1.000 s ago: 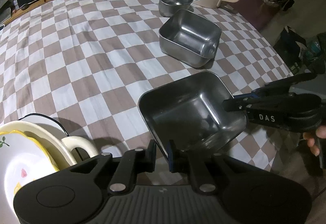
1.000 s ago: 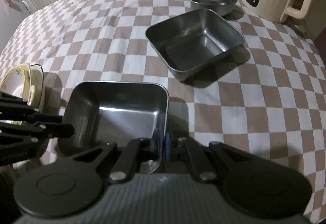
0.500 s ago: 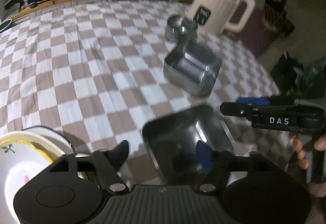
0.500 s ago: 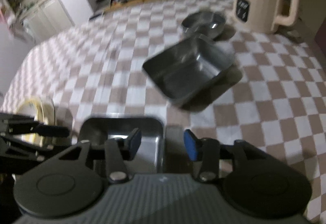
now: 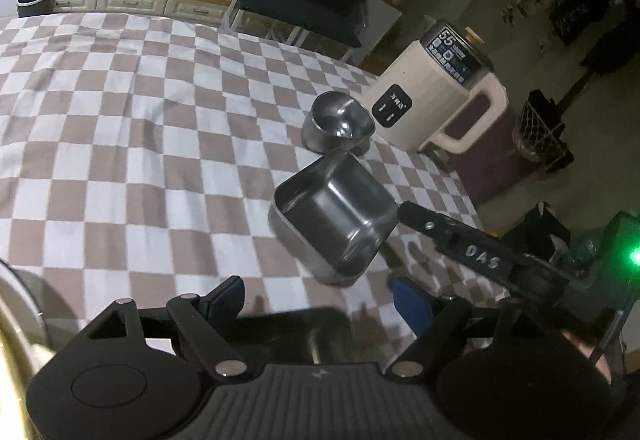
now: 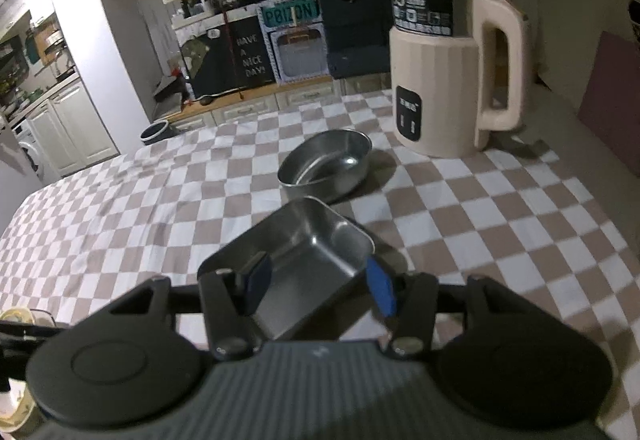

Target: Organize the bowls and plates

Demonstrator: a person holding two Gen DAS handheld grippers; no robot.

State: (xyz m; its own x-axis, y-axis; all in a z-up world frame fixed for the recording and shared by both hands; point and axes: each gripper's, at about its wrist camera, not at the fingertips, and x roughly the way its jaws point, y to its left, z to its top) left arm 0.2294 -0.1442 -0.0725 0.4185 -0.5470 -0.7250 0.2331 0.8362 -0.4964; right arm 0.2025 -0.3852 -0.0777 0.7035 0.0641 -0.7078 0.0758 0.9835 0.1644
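My left gripper (image 5: 320,300) has its jaws opening, with nothing pressed between the blue pads. Just below them shows the dark rim of the near square steel tray (image 5: 280,332), mostly hidden by the gripper body. Further out stand a second square steel tray (image 5: 336,216) and a round steel bowl (image 5: 338,126). My right gripper (image 6: 320,284), also seen from the side (image 5: 460,244), is opening too. The second square tray (image 6: 304,260) shows through its gap, untouched by the pads. Behind that tray sits the round bowl (image 6: 326,168).
A cream electric kettle (image 6: 440,80) stands at the far right of the checkered tablecloth (image 5: 140,160), close to the round bowl. Stacked ceramic plates (image 5: 12,320) sit at the near left edge. The table's right edge drops off beside the right gripper.
Both grippers were shut on opposite rims of the near square tray. They have let go, opened, lifted and tilted up, and the tray has slid out of sight beneath them.
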